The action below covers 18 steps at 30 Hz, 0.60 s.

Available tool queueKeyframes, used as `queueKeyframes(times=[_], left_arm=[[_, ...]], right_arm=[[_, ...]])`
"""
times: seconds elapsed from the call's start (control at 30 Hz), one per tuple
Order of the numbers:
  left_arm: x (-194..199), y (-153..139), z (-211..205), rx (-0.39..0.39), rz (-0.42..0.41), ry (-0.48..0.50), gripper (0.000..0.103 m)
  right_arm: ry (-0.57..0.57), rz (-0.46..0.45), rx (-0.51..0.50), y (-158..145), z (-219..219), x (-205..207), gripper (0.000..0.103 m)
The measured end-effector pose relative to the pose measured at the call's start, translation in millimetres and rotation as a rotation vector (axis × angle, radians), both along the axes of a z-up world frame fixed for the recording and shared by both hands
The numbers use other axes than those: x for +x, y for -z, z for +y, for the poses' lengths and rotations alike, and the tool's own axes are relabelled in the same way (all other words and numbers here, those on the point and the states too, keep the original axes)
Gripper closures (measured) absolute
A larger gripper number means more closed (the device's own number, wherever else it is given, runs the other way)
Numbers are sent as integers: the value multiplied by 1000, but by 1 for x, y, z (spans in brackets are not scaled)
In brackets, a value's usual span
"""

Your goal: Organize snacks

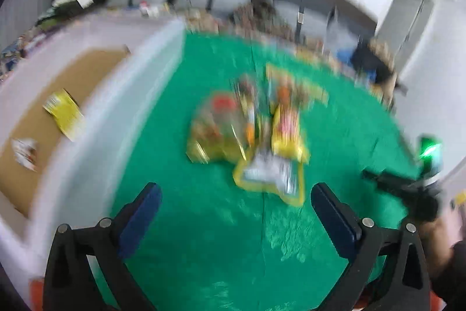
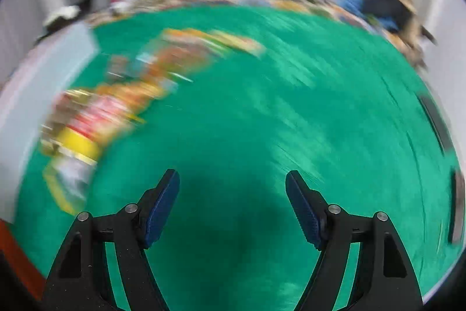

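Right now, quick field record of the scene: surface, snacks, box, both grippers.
surface: green cloth
snack pile: blurred heap of packets on the cloth, ahead of the left gripper; in the right wrist view it lies off to the left
box: white-walled box left of the cloth, brown floor, a yellow packet and a white packet inside
left gripper: open, nothing between the jaws
right gripper: open, nothing between the jaws, over bare cloth
image quality: both views motion-blurred, labels unreadable
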<state>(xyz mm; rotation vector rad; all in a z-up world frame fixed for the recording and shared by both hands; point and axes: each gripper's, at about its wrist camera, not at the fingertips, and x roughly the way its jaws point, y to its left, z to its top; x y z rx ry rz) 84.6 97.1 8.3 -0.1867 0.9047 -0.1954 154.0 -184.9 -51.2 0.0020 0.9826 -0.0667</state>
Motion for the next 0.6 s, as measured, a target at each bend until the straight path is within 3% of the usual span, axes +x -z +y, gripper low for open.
queueKeyframes(times=[0.13,0.3,0.6], left_arm=[[21,55,-30,132,76,-1,3],[29,77,-32,241,52,-35,0],[25,78,-28,239,16,-37,0]], right_arm=[[51,6,-37,24,-29,-12,25],[52,-58,-1,30,-36,-15,15],[51,-63,-5,30,-35,-23,12]])
